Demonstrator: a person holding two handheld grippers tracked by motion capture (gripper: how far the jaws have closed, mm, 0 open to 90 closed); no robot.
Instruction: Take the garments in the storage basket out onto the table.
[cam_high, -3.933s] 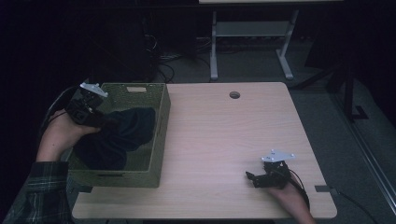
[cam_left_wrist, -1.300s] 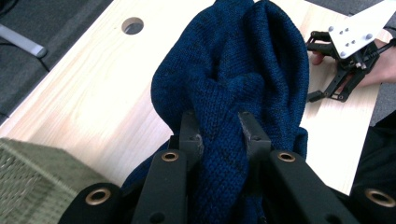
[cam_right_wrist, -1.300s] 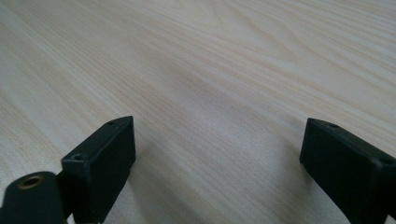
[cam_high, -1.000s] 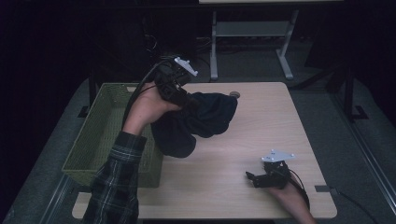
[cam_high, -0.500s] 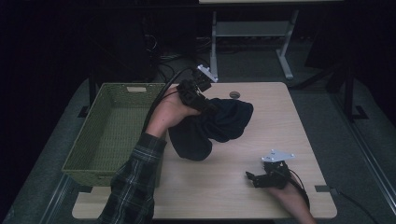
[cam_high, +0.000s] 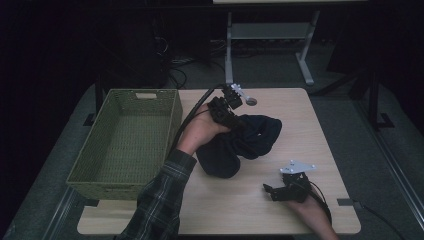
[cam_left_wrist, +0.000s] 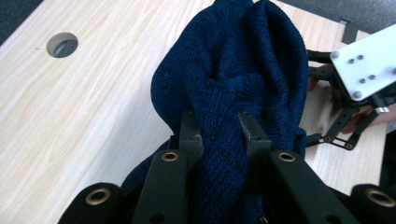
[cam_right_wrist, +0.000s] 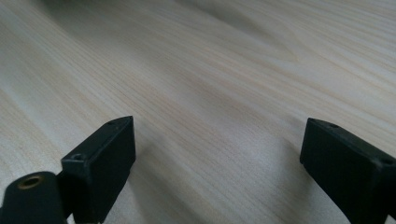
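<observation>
In the high view, the left gripper (cam_high: 231, 116) is sitting just above the centre of the frame, its jaws clamping a fold of a dark blue knitted garment (cam_high: 245, 142). The garment is hanging from the grip in a bunched mass, its lower part resting on the table (cam_high: 320, 135) near the middle of the frame, just right of the person's plaid sleeve (cam_high: 160, 200). In the left gripper view, the garment (cam_left_wrist: 233, 88) is filling the centre, with the two black jaws pressing into the knit from either side.

The right gripper (cam_high: 270, 190) is resting on the table in the lower right of the high view, well apart from the garment, a grey plate on top of it. In the right gripper view its jaws are standing wide apart, with bare wood between them.

A green woven basket (cam_high: 150, 95) is occupying the left of the high view, beside the sleeve. A round cable hole (cam_high: 251, 101) is showing in the table near its far edge, just right of the left gripper.
</observation>
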